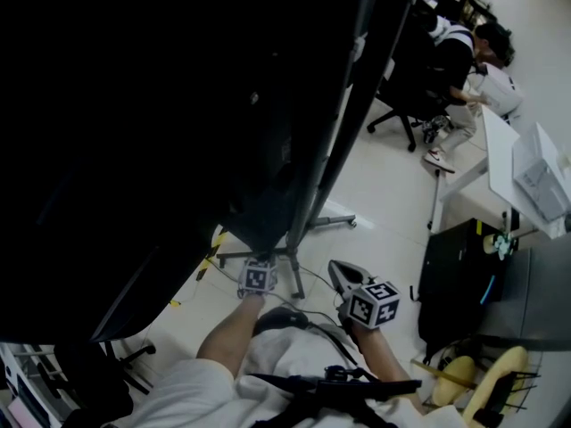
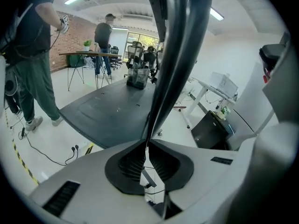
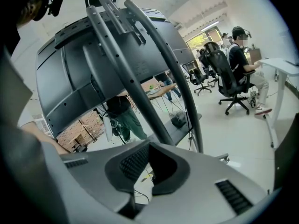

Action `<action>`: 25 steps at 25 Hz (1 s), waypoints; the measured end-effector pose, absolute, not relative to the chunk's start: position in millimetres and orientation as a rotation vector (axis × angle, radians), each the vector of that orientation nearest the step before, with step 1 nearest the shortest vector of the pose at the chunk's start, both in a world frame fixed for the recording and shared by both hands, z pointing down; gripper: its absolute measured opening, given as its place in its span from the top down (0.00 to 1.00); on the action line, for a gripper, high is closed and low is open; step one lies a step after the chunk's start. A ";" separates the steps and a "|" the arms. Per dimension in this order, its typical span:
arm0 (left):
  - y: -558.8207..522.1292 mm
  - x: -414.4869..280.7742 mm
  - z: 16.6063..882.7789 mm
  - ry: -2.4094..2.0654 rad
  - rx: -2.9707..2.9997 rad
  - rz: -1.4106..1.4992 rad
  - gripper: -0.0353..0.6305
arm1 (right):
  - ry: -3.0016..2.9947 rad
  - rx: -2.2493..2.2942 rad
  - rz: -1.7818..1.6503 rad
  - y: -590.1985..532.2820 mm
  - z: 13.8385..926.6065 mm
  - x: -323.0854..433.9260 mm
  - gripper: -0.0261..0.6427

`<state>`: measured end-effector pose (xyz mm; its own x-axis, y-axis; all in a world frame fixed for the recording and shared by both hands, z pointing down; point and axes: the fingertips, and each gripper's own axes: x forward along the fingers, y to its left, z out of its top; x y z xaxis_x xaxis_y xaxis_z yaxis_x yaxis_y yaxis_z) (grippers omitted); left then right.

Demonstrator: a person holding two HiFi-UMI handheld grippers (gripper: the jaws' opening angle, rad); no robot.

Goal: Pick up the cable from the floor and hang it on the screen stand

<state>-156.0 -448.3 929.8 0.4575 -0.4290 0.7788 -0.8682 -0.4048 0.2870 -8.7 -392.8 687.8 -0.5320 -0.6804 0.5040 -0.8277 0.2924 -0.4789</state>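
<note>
Left tool [image 2: 148,143]: low beside the foot of the screen stand [image 1: 314,185], pointing steeply down, jaws drawn together with the tips meeting. A thin dark cable [image 2: 152,192] lies on the pale floor [image 1: 384,194] just below it, showing through the slit behind the tips. Right tool [image 3: 148,144]: just beside the left one, jaws fully closed and empty, aimed at the stand's grey posts.

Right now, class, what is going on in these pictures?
A person holds a gripper in each hand, low by the screen stand. A black cable lies on the floor beside the stand's base. The left gripper and the right gripper both have their jaws shut, with nothing made out between them.
</note>
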 end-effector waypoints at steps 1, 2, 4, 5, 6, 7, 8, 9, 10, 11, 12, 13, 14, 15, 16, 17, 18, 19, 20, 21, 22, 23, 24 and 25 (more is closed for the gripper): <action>-444.0 -154.2 927.5 -1.078 2.013 0.801 0.93 | -2.358 1.393 1.061 -391.4 686.1 -8.6 0.96; -439.3 -150.5 924.7 -1.071 2.016 0.788 0.93 | -2.360 1.393 1.053 -389.6 684.7 -8.0 0.96; -427.6 -142.8 922.1 -1.045 2.012 0.775 0.93 | -2.359 1.396 1.002 -385.7 683.1 -6.8 0.96; -421.1 -139.4 921.0 -1.033 2.007 0.774 0.93 | -2.361 1.395 0.964 -383.3 682.0 -6.4 0.96; -414.9 -135.2 918.1 -1.024 2.006 0.767 0.93 | -2.367 1.393 0.936 -380.3 680.6 -5.7 0.96; -409.1 -131.0 913.5 -1.023 2.008 0.757 0.93 | -2.376 1.389 0.930 -376.4 679.7 -4.4 0.96; -403.5 -127.2 907.7 -1.028 2.013 0.746 0.93 | -2.384 1.383 0.946 -371.6 680.2 -2.5 0.96; -398.0 -123.4 900.9 -1.036 2.020 0.735 0.93 | -2.388 1.372 0.978 -366.1 682.5 -0.2 0.96; -392.1 -119.8 893.7 -1.045 2.030 0.728 0.93 | -2.388 1.355 1.018 -359.7 686.1 1.8 0.96; -385.9 -116.4 886.4 -1.053 2.043 0.730 0.93 | -2.387 1.331 1.061 -352.8 690.1 3.1 0.96; -379.4 -112.4 878.9 -1.057 2.061 0.737 0.93 | -2.389 1.307 1.109 -345.6 693.7 3.8 0.96; -372.3 -106.8 870.9 -1.051 2.081 0.744 0.93 | -2.394 1.287 1.158 -338.8 696.3 4.9 0.96; -364.8 -99.4 862.6 -1.039 2.100 0.747 0.93 | -2.400 1.276 1.196 -332.4 697.5 7.4 0.96; -357.0 -89.9 853.6 -1.024 2.119 0.741 0.93 | -2.406 1.275 1.210 -325.8 697.5 12.2 0.96; -349.1 -78.9 844.4 -1.006 2.137 0.730 0.93 | -2.409 1.282 1.195 -318.9 696.5 19.2 0.96; -341.1 -67.6 835.3 -0.989 2.153 0.722 0.93 | -2.407 1.293 1.165 -311.8 694.9 27.4 0.96; -332.9 -57.0 826.3 -0.971 2.166 0.717 0.93 | -2.402 1.308 1.139 -305.0 692.7 36.0 0.96; -325.0 -47.5 817.0 -0.954 2.179 0.713 0.93 | -2.389 1.328 1.132 -298.1 691.4 44.8 0.96; -317.7 -39.1 807.3 -0.942 2.194 0.705 0.93 | -2.370 1.352 1.142 -290.8 692.9 54.3 0.96; -310.7 -31.6 797.8 -0.934 2.208 0.695 0.93 | -2.343 1.376 1.162 -282.5 697.4 64.5 0.96; -303.8 -25.4 788.3 -0.933 2.220 0.686 0.93 | -2.317 1.398 1.180 -273.3 702.5 74.9 0.96; -296.7 -20.6 778.2 -0.938 2.230 0.683 0.93 | -2.293 1.416 1.191 -263.4 706.3 84.7 0.96; -289.7 -16.7 767.5 -0.947 2.239 0.680 0.93 | -2.275 1.428 1.196 -252.8 708.9 93.5 0.96; -283.4 -12.9 756.4 -0.959 2.248 0.673 0.93 | -2.263 1.434 1.201 -241.8 711.3 101.1 0.96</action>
<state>-12.9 -283.4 756.4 0.6109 -0.4599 0.6444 -0.7624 -0.5612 0.3223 101.1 -241.8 711.3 -0.5069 -0.6617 0.5525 -0.8284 0.1967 -0.5244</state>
